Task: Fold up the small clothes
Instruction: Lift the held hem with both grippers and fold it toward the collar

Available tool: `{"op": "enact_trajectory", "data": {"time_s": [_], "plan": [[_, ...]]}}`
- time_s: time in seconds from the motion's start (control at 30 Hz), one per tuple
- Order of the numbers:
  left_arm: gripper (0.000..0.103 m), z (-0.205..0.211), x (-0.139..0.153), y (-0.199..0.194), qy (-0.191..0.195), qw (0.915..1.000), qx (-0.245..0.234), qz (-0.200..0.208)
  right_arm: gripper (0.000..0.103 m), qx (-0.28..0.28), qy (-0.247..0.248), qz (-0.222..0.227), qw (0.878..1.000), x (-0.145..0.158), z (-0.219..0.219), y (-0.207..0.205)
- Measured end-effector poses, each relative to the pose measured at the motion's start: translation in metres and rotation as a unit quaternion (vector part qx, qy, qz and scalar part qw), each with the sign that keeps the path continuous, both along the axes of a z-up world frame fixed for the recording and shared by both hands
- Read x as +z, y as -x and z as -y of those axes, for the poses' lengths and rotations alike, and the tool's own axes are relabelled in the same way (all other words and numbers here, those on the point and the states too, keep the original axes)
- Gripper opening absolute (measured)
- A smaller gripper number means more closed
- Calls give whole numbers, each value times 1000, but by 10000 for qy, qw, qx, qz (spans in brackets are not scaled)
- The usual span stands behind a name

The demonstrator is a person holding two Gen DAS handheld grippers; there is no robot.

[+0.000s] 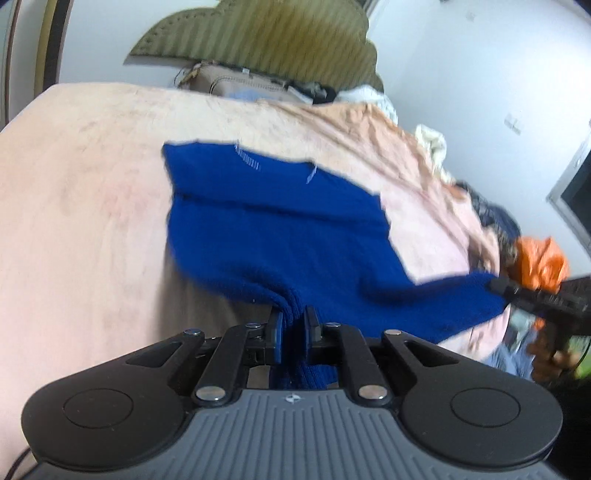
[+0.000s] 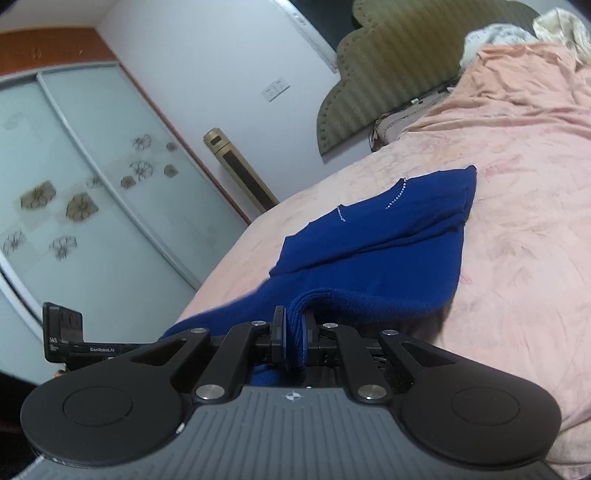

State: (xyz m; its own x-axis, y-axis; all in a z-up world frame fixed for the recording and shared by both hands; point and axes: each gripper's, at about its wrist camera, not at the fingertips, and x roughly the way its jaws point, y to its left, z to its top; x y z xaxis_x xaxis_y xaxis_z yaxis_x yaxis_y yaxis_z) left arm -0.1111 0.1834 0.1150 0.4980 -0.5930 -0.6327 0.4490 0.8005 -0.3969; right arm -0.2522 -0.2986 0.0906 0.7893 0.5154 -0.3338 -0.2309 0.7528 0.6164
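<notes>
A royal-blue knitted garment (image 1: pixel 273 225) lies on a pink bedspread (image 1: pixel 81 206), its far part flat and its near edge lifted. My left gripper (image 1: pixel 293 325) is shut on the bunched near hem, with blue knit squeezed between the pads. The right gripper (image 1: pixel 496 286) shows at the right edge of the left wrist view, pinching another corner of the garment. In the right wrist view the blue garment (image 2: pixel 388 236) rises from the bedspread (image 2: pixel 517 192) into my right gripper (image 2: pixel 293 328), which is shut on a fold of it. The left gripper's body (image 2: pixel 62 332) sits at the far left.
An olive padded headboard (image 1: pixel 266 33) and pillows stand at the bed's far end. Loose clothes, one orange (image 1: pixel 541 262), pile up at the bed's right side. A sliding wardrobe with flower-patterned glass (image 2: pixel 74 192) and a tall gold floor unit (image 2: pixel 236 173) stand beyond the bed.
</notes>
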Motion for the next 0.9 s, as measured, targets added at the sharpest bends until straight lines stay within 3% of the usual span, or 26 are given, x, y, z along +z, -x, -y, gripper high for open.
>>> {"op": "enact_trajectory", "data": {"time_s": [0.27,0.4,0.53,0.73,0.9], "plan": [[10,57,36,-85,91,9971,242,720,11,-455,-734,167,9961,-2,22,-75],[10,74,37,-142,102,9956,568,743,11,-904,-1105,151,9896,-6,41,-119],[10,98,18,-201,-86,9946,841,599,11,-1213,-1374,23,9831,-17,56,-163],[10,132,-17,-279,-743,9885,1169,604,11,-1559,-1487,-363,9758,-42,73,-250],[13,147,-61,-343,-876,9880,1263,136,12,-1968,-1247,-658,9703,-61,85,-319]]}}
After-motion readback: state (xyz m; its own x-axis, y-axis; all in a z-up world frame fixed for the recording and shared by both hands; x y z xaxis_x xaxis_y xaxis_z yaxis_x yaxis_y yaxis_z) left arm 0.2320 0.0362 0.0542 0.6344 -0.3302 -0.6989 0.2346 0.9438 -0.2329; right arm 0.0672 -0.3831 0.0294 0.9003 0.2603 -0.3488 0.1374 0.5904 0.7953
